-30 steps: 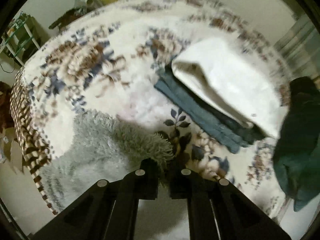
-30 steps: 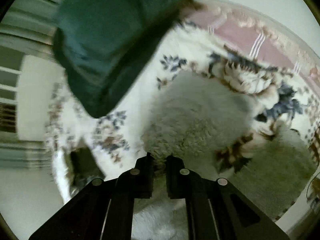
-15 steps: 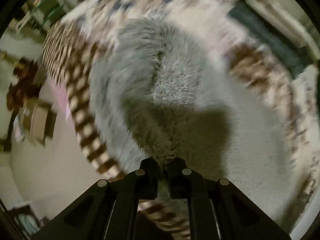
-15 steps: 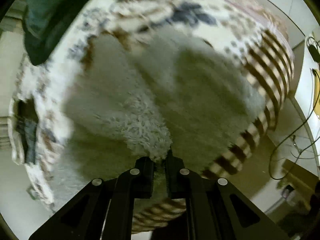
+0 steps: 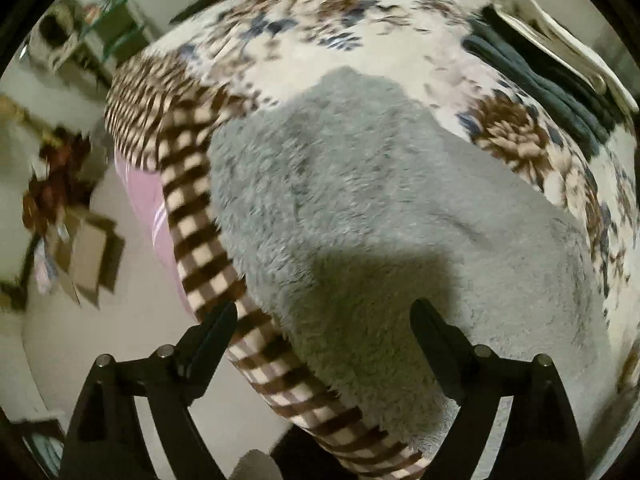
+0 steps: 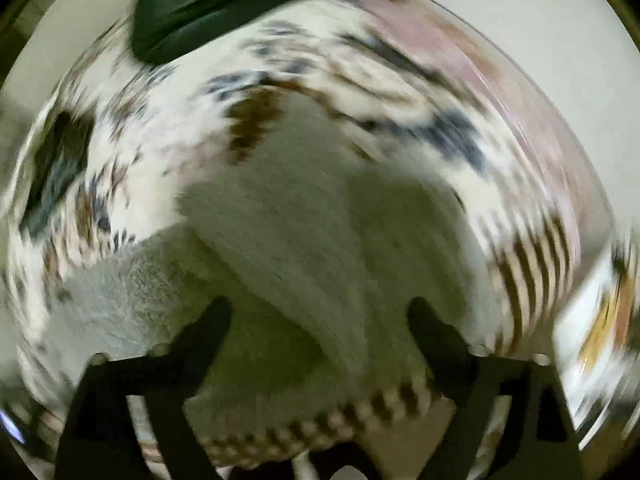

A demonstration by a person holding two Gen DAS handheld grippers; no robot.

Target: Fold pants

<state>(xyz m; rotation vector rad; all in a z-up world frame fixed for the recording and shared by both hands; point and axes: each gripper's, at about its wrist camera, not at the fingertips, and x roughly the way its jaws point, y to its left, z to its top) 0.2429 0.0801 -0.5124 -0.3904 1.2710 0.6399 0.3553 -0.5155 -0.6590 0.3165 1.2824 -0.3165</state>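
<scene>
Pants [image 5: 400,216] (grey, fleecy) are seen lying folded on the floral blanket [image 5: 360,20]; left gripper [image 5: 322,320] and right gripper [image 6: 320,316] are held wide open, empty. Edges should be squared before regripping.

Matte black, wedge-shaped fingers [image 5: 218,328] on angular black brackets, round silver screw heads [image 5: 104,360] at the joints.

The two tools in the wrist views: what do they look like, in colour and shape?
The left tool is matte black, with two tapered wedge-shaped fingers and round silver bolts on angular open-frame arms. The right tool looks the same, black and angular, though motion blur hides detail. No cables, markings or sleeves show.
</scene>
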